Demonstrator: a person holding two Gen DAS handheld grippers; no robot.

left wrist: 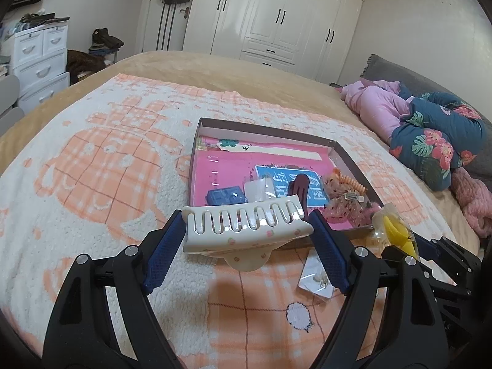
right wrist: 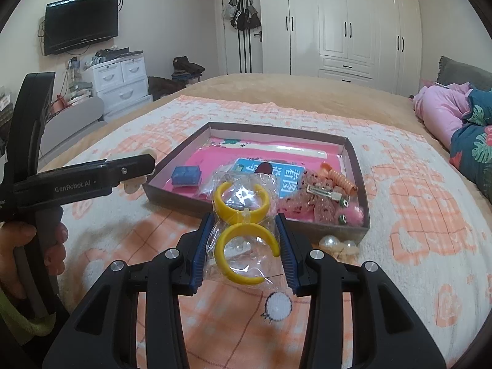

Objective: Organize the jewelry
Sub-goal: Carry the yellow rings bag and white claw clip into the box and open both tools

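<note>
My left gripper [left wrist: 246, 226] is shut on a large white hair claw clip [left wrist: 246, 230] and holds it above the blanket, just in front of the shallow dark box [left wrist: 341, 150]. My right gripper [right wrist: 244, 233] is shut on a clear bag with yellow rings [right wrist: 243, 227], also held in front of the box [right wrist: 350, 153]. The box holds a blue case [right wrist: 186, 176], a dark red clip [right wrist: 264, 167], an orange coil tie [right wrist: 341, 180], a metal snap clip [right wrist: 324, 193] and pink pieces. The left gripper shows at the left of the right wrist view [right wrist: 144, 166].
A small bag with earrings [left wrist: 318, 279] lies on the orange-and-white blanket [left wrist: 107, 169]. Pearl pieces [right wrist: 338, 244] lie by the box's near right corner. Folded pink and floral bedding [left wrist: 430, 129] lies at the right. Wardrobe and drawers stand beyond the bed.
</note>
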